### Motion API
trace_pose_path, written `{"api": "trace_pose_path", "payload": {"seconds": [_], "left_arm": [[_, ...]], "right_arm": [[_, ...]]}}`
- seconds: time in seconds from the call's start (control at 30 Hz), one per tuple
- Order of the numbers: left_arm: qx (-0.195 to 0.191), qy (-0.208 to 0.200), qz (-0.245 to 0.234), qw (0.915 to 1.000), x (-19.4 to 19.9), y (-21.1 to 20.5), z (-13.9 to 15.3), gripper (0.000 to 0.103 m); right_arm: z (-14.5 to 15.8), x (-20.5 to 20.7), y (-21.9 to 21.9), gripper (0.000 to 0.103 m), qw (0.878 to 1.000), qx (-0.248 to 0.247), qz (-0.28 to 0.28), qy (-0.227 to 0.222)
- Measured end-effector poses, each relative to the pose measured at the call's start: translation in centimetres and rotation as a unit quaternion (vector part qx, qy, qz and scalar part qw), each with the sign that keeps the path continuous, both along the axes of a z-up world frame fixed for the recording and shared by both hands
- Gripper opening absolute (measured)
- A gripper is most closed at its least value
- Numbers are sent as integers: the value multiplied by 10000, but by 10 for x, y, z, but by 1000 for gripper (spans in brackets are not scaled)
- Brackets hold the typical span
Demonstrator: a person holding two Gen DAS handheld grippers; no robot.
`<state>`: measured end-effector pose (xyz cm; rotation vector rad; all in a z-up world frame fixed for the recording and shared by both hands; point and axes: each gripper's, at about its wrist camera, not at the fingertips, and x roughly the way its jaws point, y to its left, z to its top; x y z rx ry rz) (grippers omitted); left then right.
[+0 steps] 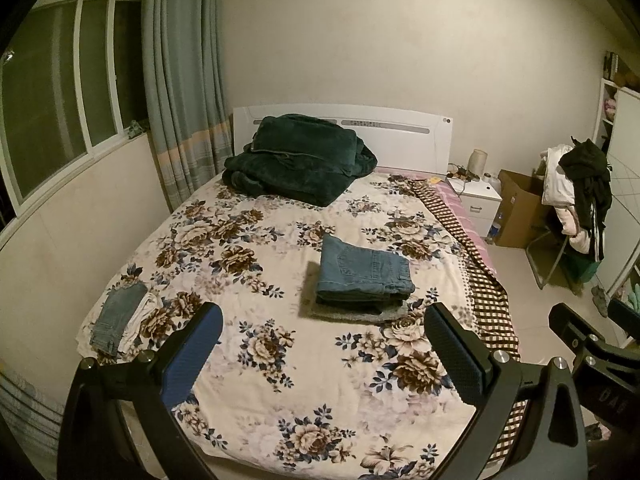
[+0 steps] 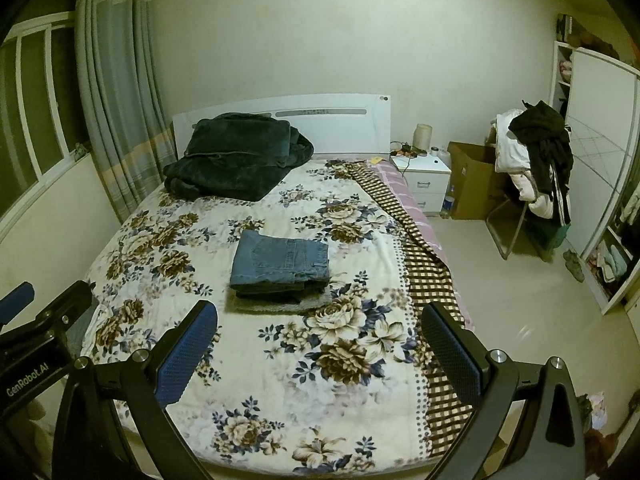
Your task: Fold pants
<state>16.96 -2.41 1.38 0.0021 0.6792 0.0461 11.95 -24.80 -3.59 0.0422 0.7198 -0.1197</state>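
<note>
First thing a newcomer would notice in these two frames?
Probably the neat stack of folded jeans in the middle of the floral bedspread, and the dark green blanket heaped against the headboard. Next, the unfolded jeans lying at the bed's left edge, while the left gripper and right gripper hover open and empty.

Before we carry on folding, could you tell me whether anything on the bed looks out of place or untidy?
The folded jeans stack sits neatly mid-bed. Light denim and a white garment lie loose at the bed's left edge. The dark green blanket is heaped by the headboard.

blue jeans (image 1: 366,270), folded, atop stack, mid-bed
</note>
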Motion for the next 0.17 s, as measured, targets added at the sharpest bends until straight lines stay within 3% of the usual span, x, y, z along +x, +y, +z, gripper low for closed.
{"api": "trace_pose_path", "payload": {"seconds": [0.17], "left_arm": [[17,-73,35,10000,-1,0,3,103]], "right_arm": [[0,-1,0,103,10000,9,-3,2]]}}
